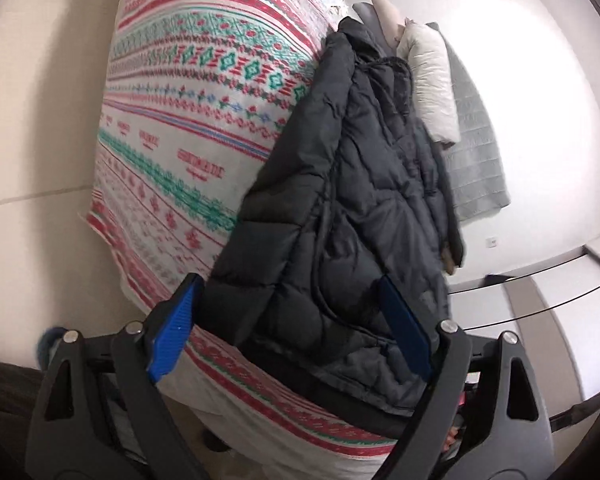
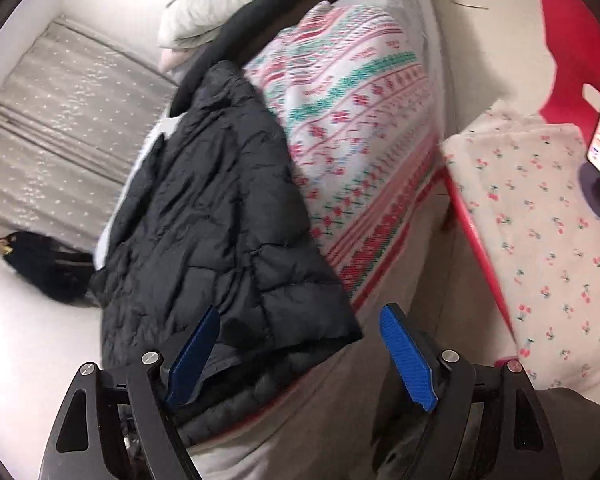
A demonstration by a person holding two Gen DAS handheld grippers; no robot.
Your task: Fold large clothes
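Observation:
A black quilted puffer jacket (image 1: 352, 208) lies lengthwise on a bed with a red, green and white patterned cover (image 1: 188, 120). My left gripper (image 1: 288, 304) is open, its blue pads (image 1: 172, 336) standing on either side of the jacket's near hem. In the right wrist view the same jacket (image 2: 208, 216) lies on the patterned cover (image 2: 364, 128). My right gripper (image 2: 300, 324) is open around the jacket's near corner, with one pad (image 2: 194, 356) over the fabric and the other beside it.
White and beige pillows (image 1: 432, 80) and a grey quilt (image 1: 476, 168) lie beyond the jacket. A dark furry item (image 2: 44, 268) lies left of the bed. A cherry-print cloth (image 2: 540, 240) on a red frame and a red chair (image 2: 568, 40) stand to the right.

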